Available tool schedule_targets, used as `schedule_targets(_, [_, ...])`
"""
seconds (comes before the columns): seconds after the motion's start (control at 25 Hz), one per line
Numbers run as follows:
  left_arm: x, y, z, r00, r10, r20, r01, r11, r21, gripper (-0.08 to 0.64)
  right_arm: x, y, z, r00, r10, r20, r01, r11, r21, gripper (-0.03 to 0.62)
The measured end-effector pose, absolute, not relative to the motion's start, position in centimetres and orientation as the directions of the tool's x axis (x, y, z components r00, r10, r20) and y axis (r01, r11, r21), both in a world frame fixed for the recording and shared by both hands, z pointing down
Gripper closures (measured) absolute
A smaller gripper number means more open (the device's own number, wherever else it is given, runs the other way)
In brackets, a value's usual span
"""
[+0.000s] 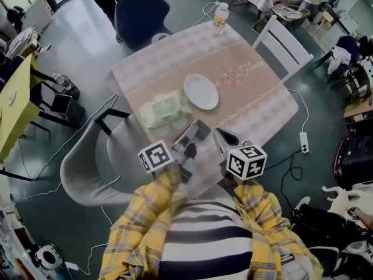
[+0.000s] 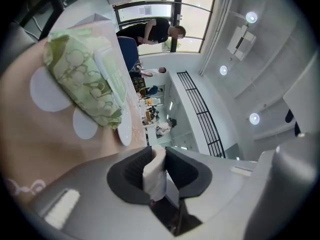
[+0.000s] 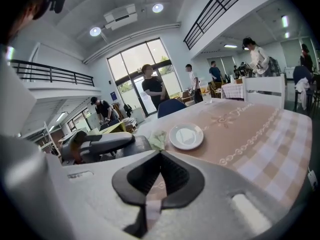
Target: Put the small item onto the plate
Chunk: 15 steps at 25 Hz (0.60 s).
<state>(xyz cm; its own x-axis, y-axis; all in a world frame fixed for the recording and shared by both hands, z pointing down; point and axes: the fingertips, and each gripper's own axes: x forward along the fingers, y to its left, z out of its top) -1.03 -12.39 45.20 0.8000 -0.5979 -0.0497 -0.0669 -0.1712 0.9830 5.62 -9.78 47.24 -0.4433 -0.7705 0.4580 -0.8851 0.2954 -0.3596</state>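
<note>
Your small item (image 2: 155, 180) is a white, soft-looking folded piece. It stands upright, pinched between the jaws of your left gripper (image 2: 157, 156). Your plate (image 1: 201, 91) is round and white with a shallow rim, lying flat near the middle of the table (image 1: 256, 101), apart from the item.

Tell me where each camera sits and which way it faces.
Head view: on the head, steeply down at plate, green pack, left gripper, right gripper, sleeves.
Left gripper view: on that gripper, tilted; fingers shut on white item, pack beyond.
Right gripper view: on that gripper; fingers together, empty; plate ahead.
All three show the plate.
</note>
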Motion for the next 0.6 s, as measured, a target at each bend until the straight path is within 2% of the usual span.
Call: schedule_targets(0.6, [3.0,-21.5,47.9,0.698,-0.714,0.048,-0.178,-0.108,0.978,0.483,8.6,-18.3,49.0,-0.523,-0.714,0.465,-0.845,0.367,-0.388,0.595])
